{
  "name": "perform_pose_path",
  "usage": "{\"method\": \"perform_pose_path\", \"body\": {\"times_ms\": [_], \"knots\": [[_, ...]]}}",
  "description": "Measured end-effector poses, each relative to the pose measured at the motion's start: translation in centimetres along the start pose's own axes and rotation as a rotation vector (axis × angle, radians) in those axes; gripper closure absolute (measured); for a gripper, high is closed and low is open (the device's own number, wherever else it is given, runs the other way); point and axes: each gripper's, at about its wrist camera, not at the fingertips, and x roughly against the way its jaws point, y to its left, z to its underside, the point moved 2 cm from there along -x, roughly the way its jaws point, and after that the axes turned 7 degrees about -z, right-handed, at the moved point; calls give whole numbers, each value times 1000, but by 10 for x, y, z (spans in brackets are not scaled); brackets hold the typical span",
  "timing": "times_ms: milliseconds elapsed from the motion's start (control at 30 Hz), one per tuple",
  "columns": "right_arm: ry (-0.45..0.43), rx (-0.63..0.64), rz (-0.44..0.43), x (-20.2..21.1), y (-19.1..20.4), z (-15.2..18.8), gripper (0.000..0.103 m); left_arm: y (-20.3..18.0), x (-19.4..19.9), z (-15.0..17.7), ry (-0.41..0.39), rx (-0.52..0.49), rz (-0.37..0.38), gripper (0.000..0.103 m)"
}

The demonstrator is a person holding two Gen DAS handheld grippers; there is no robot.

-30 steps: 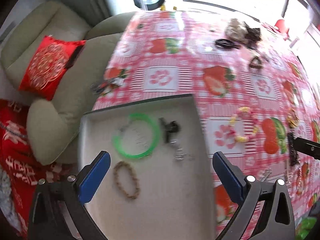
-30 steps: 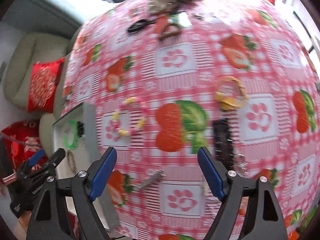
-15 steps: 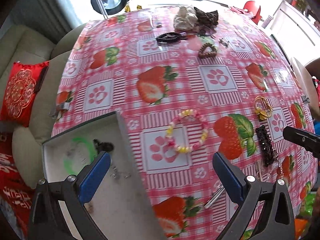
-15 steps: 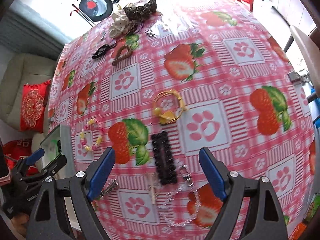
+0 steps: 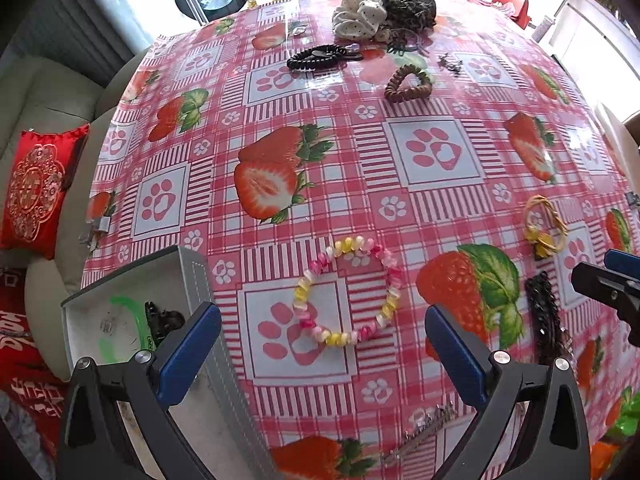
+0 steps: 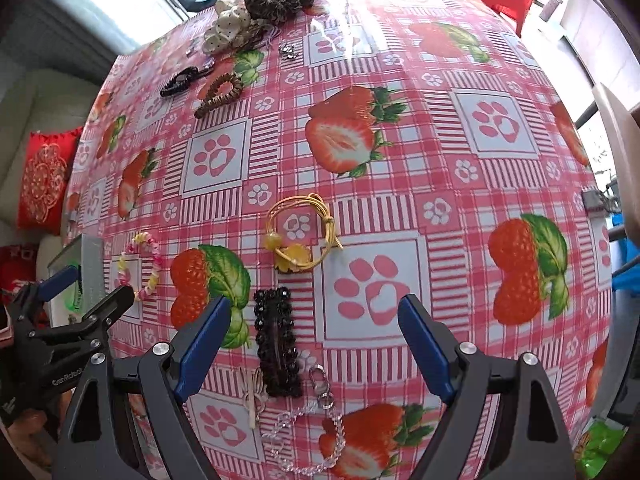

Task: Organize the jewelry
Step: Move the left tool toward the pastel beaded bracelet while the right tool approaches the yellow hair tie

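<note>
Left claw (image 5: pixel 320 344): fingers spread wide, nothing held; hovers above the table (image 5: pixel 360 152).
Pastel bead bracelet (image 5: pixel 347 290): lies flat on the table, straight ahead between the left claw's fingers, just beyond the tips.
Tray (image 5: pixel 196 280): at the left finger's side, its near wall touching nothing but close to that finger; green bangle (image 5: pixel 120 326) and a dark clip (image 5: pixel 162 318) already inside.
Right claw (image 6: pixel 314 338): fingers apart, empty.
Black beaded clip (image 6: pixel 277 342): just inside the right claw's left finger; yellow cord bracelet (image 6: pixel 300 236) further ahead; clear chain (image 6: pixel 308 436) below, near the palm side.
Risk, left: thin bracelet lying flat; judged likely to slide on the glossy cloth or stretch and slip if only one side is pinched.
Risk, tray: left finger could knock the tray wall on descent.
Risk, right: the clip sits beside a keyring and the chain; a close could snag those too.
</note>
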Motion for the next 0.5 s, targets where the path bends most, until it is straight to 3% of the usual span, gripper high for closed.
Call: {"method": "perform_pose_path", "body": {"times_ms": [233,500], "knots": [[22,63,33,-19,7,-15,16,-4,-20,-7,15,-26,-20,0],[44,119,79,-41,13,-27,16,-4,-41,-8,56,-19,10,0]]}}
